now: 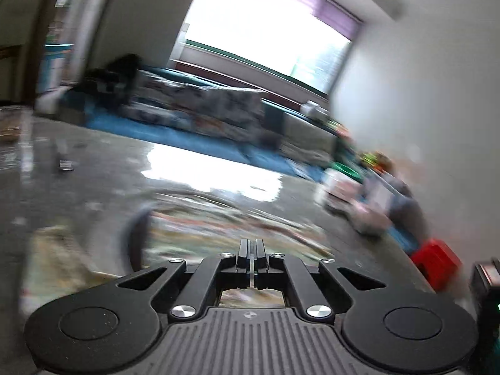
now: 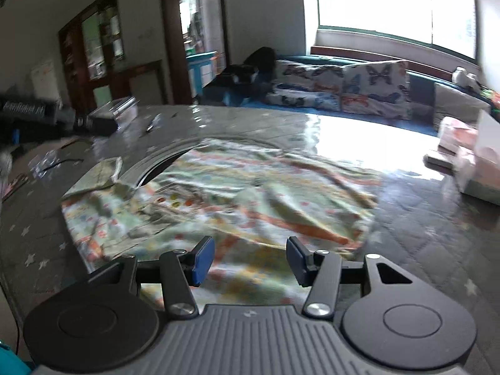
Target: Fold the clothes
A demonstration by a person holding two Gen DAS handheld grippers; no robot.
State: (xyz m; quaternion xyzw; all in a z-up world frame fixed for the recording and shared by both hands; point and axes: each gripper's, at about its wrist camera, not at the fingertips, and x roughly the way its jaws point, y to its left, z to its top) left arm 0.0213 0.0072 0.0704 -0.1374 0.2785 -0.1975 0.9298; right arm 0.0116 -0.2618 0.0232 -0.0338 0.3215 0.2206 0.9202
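A light, colourfully printed garment [image 2: 218, 197] lies spread and wrinkled on the grey quilted table [image 2: 422, 243]. My right gripper [image 2: 250, 261] is open, its blue pads just above the garment's near edge, holding nothing. In the blurred left wrist view the same garment [image 1: 225, 218] lies ahead of my left gripper [image 1: 251, 261], whose jaws are closed together; I cannot tell whether any cloth is pinched between them.
A grey hoop-like rim [image 2: 162, 159] lies at the garment's far left. Boxes and small items [image 2: 109, 112] sit at the table's far left, pink and white packages [image 2: 468, 162] at the right. A butterfly-print sofa [image 2: 343, 87] stands under the window.
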